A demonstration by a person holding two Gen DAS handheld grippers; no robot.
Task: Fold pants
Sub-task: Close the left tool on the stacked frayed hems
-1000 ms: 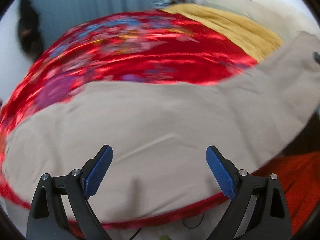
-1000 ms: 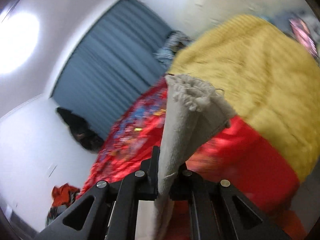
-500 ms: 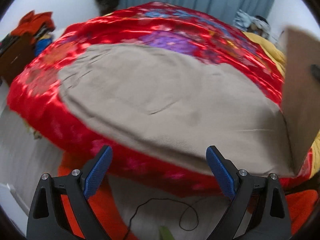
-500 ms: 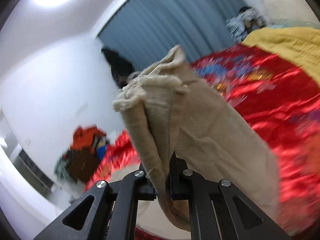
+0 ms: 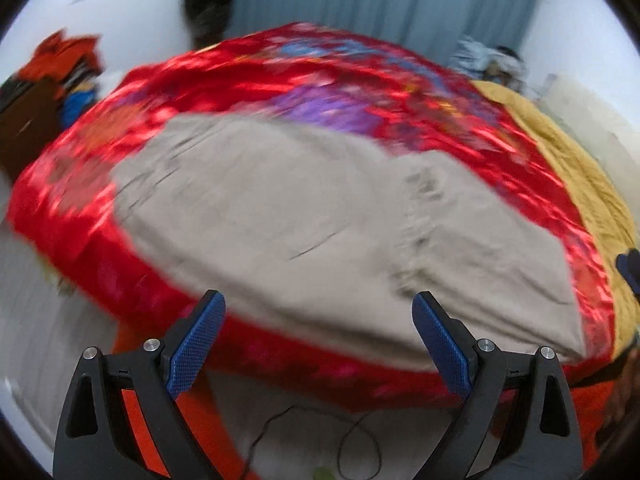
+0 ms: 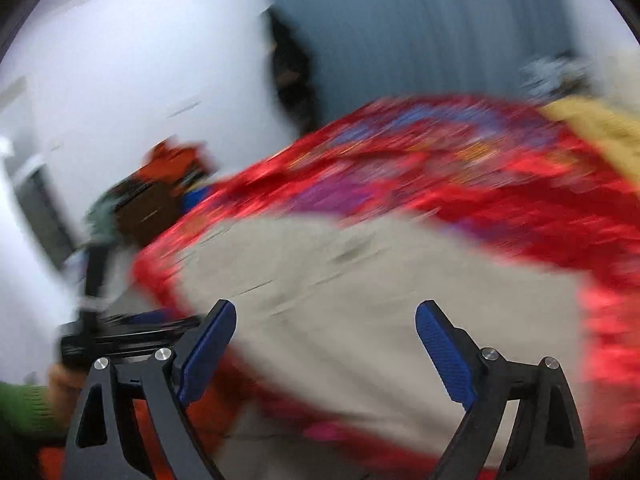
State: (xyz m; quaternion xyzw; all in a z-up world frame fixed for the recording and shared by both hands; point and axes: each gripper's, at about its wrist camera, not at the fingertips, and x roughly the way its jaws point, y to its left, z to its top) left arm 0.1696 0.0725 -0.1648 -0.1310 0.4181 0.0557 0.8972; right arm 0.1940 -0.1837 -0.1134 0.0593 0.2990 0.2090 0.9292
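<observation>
Bed (image 5: 400, 92) is filling both views, covered in a shiny red flowered bedspread (image 5: 248, 80) with a yellow blanket (image 5: 576, 160) lying at its far right side. Beige pants (image 5: 280, 216) are lying flat on the bedspread near the front edge, with one end folded back over the rest so that a doubled layer is sitting on the right. A blue curtain (image 5: 380, 4) is hanging behind the bed.

The left gripper (image 5: 318, 344) is standing wide open with nothing between its blue pads (image 5: 196, 344), hovering over the near edge of the pants without touching them. The right gripper (image 6: 324, 356) is opening, its jaws already spread wide and empty above the pants (image 6: 360, 300).

Only the left wrist view is showing the fold line across the pants and a thin cord (image 5: 352, 444) on the floor; only the right wrist view is showing a green sleeve (image 6: 24, 408) and the left gripper's body (image 6: 120, 332) at the left edge, all heavily blurred.

A second ago the right gripper was clamped on a raised pant end; now that cloth is lying released on the bed. The left gripper was open then too.
</observation>
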